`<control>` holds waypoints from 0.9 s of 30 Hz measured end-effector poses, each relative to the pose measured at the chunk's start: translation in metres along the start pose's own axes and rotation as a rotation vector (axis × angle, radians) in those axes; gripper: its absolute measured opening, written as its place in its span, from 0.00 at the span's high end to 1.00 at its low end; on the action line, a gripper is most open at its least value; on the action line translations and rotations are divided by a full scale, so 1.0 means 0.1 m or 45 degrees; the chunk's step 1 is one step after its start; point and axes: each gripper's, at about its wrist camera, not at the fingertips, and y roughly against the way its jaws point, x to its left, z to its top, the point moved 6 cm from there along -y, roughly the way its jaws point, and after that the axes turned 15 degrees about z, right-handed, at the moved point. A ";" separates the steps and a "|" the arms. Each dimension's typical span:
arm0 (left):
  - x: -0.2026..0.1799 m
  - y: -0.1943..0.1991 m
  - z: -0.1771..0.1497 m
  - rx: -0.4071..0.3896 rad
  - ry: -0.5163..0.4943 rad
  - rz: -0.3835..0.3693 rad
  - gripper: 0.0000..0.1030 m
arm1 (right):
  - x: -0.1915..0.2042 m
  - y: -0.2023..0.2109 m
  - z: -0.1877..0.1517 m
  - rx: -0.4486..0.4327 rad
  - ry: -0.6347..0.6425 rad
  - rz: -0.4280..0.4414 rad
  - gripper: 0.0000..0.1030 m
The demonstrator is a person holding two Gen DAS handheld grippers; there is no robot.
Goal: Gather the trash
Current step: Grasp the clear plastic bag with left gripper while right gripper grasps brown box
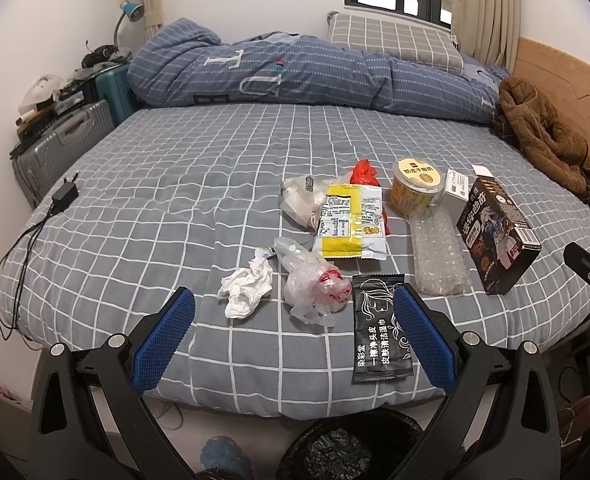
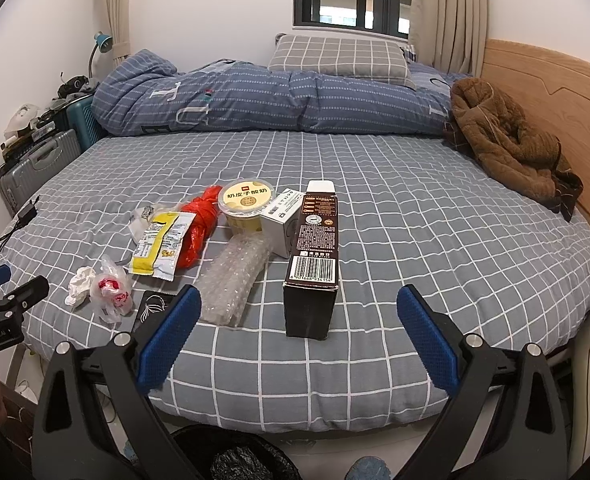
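Trash lies on the grey checked bed: a crumpled white tissue [image 1: 247,290], a clear plastic bag [image 1: 315,286], a black wipe sachet [image 1: 379,330], a yellow snack packet [image 1: 349,222], a red bag [image 1: 363,172], a yellow yogurt cup [image 1: 417,186], bubble wrap [image 1: 437,256], a small white box [image 1: 457,192] and a dark cookie box [image 1: 497,236]. My left gripper [image 1: 293,300] hangs open over the bed's near edge, just short of the tissue and plastic bag. My right gripper [image 2: 299,300] is open too, with the dark cookie box [image 2: 313,264] straight ahead between its fingers' line. A black-lined trash bin [image 1: 351,446] stands on the floor below.
A rolled blue quilt [image 1: 295,72] and a pillow [image 1: 395,40] lie at the far side, a brown coat [image 1: 543,132] by the wooden headboard [image 2: 555,92]. A charger with cable [image 1: 61,196] rests at the left edge; suitcases [image 1: 59,140] stand beyond it.
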 end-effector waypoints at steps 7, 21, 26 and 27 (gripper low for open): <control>-0.04 -0.15 0.04 0.005 -0.019 0.016 0.06 | -0.07 -0.19 0.08 0.015 0.035 -0.038 0.10; -0.45 -1.10 0.05 0.195 -0.086 0.010 0.18 | -0.43 -1.02 0.04 0.192 -0.049 -0.064 0.33; -0.54 -1.28 0.00 0.252 -0.091 0.011 0.27 | -0.44 -1.15 0.00 0.229 -0.042 -0.066 0.41; -0.56 -1.29 -0.01 0.256 -0.096 0.009 0.29 | -0.45 -1.17 0.00 0.235 -0.043 -0.065 0.42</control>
